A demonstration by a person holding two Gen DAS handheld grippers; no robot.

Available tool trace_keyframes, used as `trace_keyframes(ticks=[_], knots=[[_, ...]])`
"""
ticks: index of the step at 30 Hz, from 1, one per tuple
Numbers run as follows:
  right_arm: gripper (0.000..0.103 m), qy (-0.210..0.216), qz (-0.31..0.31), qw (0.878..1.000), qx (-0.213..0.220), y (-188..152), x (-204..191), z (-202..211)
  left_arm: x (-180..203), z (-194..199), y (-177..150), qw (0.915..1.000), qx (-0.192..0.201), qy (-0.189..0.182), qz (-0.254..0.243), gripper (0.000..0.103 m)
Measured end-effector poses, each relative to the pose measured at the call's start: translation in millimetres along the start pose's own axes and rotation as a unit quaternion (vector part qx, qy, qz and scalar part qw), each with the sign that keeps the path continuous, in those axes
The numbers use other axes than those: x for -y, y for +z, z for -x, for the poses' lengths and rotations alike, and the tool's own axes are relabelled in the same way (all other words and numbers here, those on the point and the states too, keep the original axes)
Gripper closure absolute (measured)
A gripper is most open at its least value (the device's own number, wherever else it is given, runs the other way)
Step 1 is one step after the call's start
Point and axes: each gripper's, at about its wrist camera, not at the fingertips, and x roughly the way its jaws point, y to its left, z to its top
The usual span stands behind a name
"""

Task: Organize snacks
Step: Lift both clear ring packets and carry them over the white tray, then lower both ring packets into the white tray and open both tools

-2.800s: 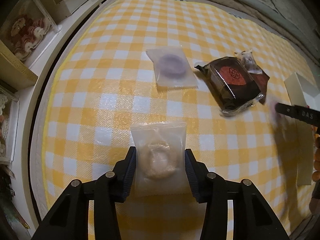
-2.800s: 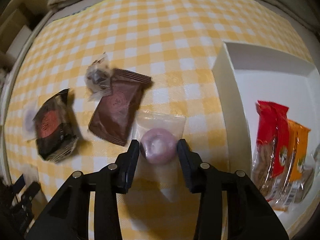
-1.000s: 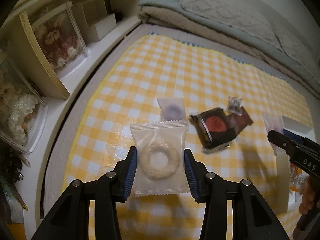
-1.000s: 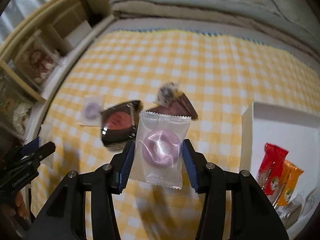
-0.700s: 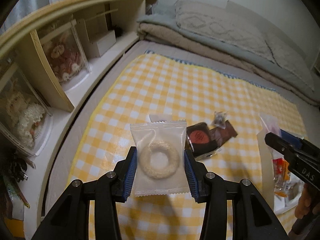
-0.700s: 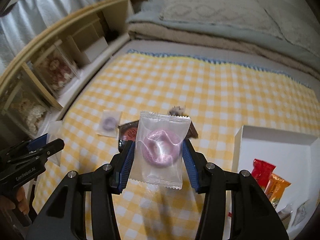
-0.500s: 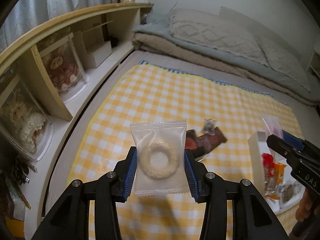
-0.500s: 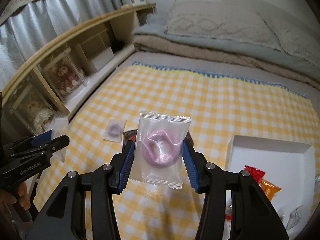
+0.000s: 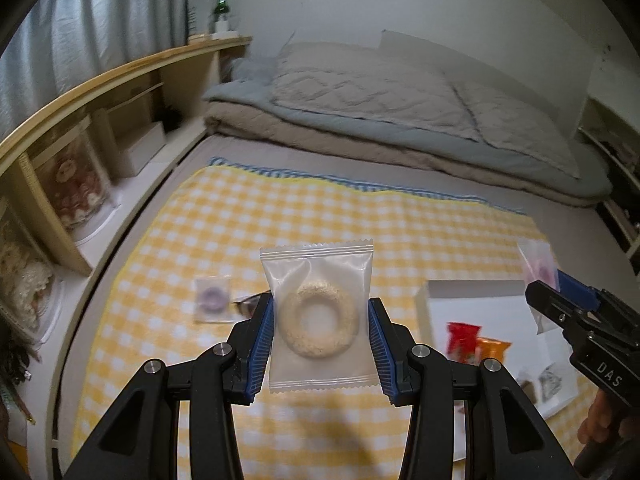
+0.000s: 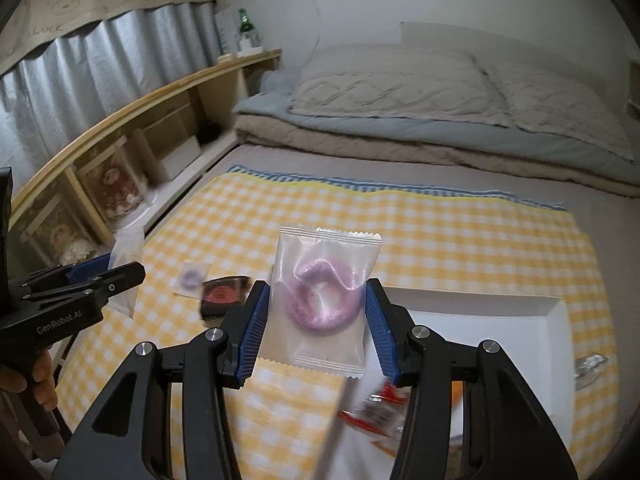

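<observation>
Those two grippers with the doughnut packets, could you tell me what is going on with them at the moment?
A person is sorting snacks on a yellow checked cloth. The left gripper is shut on a packet with a pale ring doughnut, and the right gripper is shut on a packet with a purple ring doughnut. Both packets are held up in the air. A white box to the right already holds some snacks, while another purple doughnut packet and a dark packet lie on the cloth.
</observation>
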Motion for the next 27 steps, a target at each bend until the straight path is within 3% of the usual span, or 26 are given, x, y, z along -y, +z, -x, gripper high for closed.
trace_keyframes(ticks=[14, 27], knots=[[0.054, -0.064, -0.047, 0.997, -0.002, -19, 107, 40, 104, -42, 4, 0.9957, -0.024, -0.077, -0.045, 0.059], [0.054, -0.099, -0.102, 0.989, -0.028, -48, 195, 56, 186, -119, 6, 0.9798, -0.093, -0.174, -0.032, 0.059]])
